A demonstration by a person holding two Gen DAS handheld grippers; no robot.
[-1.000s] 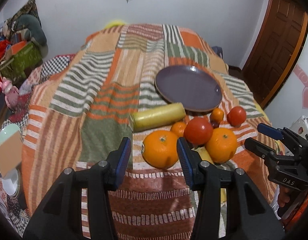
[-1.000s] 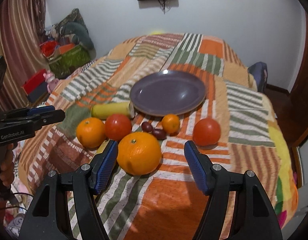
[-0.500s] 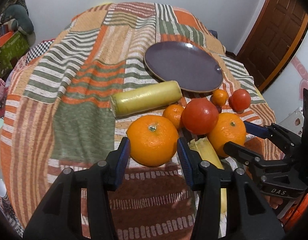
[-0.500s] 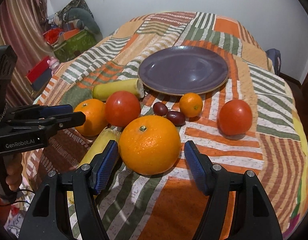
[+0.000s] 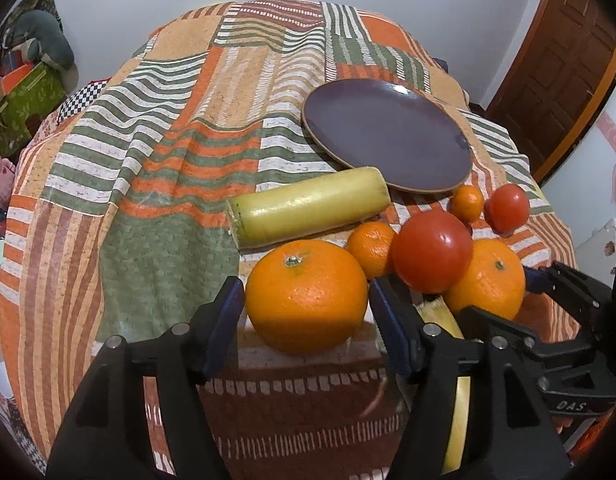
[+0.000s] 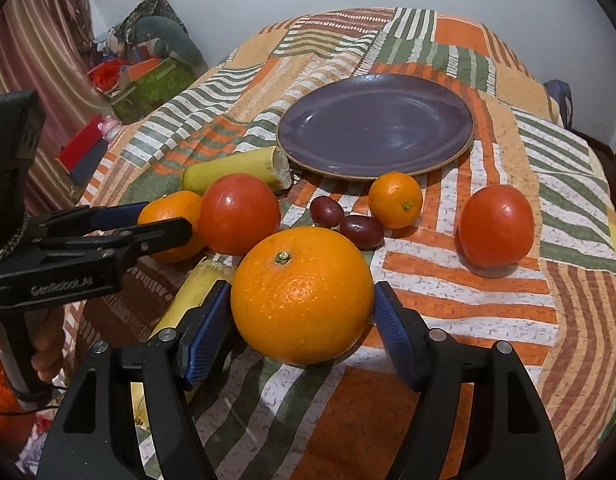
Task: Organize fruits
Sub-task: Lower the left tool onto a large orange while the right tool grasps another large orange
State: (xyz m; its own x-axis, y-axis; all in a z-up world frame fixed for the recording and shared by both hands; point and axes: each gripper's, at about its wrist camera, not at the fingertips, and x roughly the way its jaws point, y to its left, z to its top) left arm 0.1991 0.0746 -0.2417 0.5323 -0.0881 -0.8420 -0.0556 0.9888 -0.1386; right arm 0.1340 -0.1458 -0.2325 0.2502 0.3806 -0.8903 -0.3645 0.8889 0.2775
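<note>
Fruit lies on a striped patchwork cloth before an empty purple plate [image 5: 387,136] [image 6: 375,124]. My left gripper [image 5: 306,312] is open, its jaws either side of a big orange [image 5: 306,296] on the cloth. My right gripper [image 6: 302,316] is open around a second big orange [image 6: 302,292], which also shows in the left wrist view [image 5: 487,280]. Between them lie a red tomato [image 5: 431,252] [image 6: 238,212] and a small orange [image 5: 369,246]. Another tomato [image 6: 495,224], a small mandarin [image 6: 395,200], two grapes [image 6: 361,230] and a yellow cut piece [image 5: 308,206] lie near the plate.
A banana-like yellow piece [image 6: 192,296] lies by the right gripper's left finger. The cloth falls away at the table's near edge. Bags and toys [image 6: 148,72] stand on the floor at far left. A brown door [image 5: 563,64] is at the right.
Both grippers moved forward and lower. Each orange now sits between its gripper's jaws, and the jaws stand closer to the fruit.
</note>
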